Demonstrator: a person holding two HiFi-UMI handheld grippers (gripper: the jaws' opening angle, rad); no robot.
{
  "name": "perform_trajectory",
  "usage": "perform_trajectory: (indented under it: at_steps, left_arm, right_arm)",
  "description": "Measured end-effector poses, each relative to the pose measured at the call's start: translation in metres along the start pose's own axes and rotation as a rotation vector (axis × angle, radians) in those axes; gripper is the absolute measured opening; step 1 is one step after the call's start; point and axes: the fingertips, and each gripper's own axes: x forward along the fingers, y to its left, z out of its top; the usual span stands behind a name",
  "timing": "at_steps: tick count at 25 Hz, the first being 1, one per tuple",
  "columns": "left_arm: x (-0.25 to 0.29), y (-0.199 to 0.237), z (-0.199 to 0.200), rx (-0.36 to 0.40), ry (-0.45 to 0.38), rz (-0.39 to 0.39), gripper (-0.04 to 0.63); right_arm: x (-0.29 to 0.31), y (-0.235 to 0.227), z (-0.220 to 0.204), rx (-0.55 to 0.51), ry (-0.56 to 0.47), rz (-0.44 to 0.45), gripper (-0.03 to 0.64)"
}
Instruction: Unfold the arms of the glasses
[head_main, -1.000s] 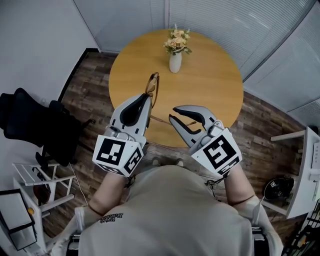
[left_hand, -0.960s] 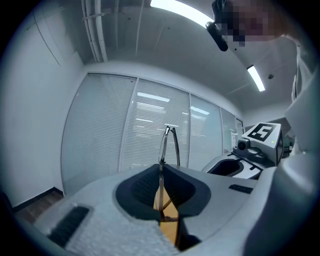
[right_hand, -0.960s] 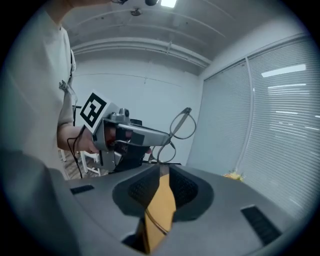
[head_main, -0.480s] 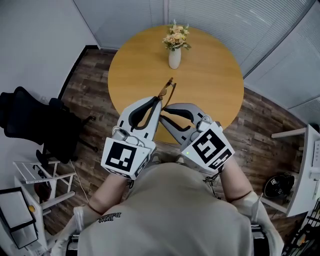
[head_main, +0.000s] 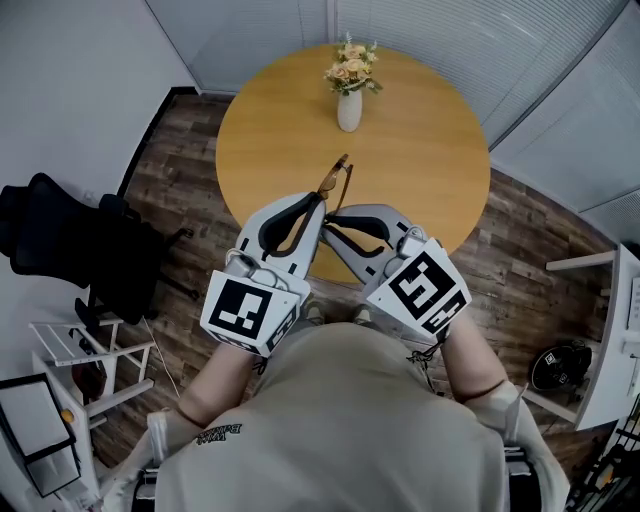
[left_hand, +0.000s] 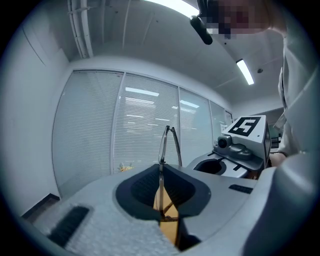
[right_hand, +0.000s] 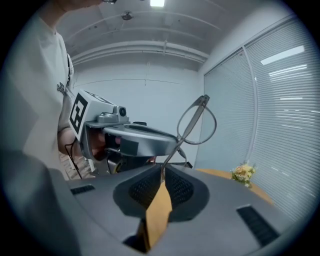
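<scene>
Thin wire-rimmed glasses (head_main: 335, 181) hang in the air above the near edge of the round wooden table (head_main: 420, 160), held between both grippers. My left gripper (head_main: 316, 204) is shut on the frame. In the left gripper view the rim (left_hand: 168, 144) stands up out of its closed jaws (left_hand: 160, 170). My right gripper (head_main: 329, 217) touches tip to tip with the left one, shut on a thin arm of the glasses. In the right gripper view one lens loop (right_hand: 198, 123) rises slantwise above its jaws (right_hand: 162, 171), with the left gripper (right_hand: 127, 136) just behind.
A white vase of flowers (head_main: 349, 100) stands at the table's far side. A black office chair (head_main: 60, 250) is on the floor to the left, with white shelving (head_main: 600, 340) to the right. Blinds cover the glass wall behind the table.
My left gripper carried the glasses rightward to the right gripper. The right gripper, open a second ago, has closed on the glasses' arm. Little has moved in the last half second.
</scene>
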Motion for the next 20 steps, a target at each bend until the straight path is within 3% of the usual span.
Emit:
perform_trajectory:
  at_steps: [12, 20]
  left_arm:
    - [-0.001, 0.034, -0.011, 0.061, 0.052, 0.086, 0.04]
    - [-0.002, 0.034, -0.023, 0.196, 0.129, 0.099, 0.04]
  right_arm:
    - [-0.043, -0.032, -0.011, 0.013, 0.026, -0.101, 0.043]
    - [-0.077, -0.071, -0.004, -0.04, 0.035, -0.218, 0.043]
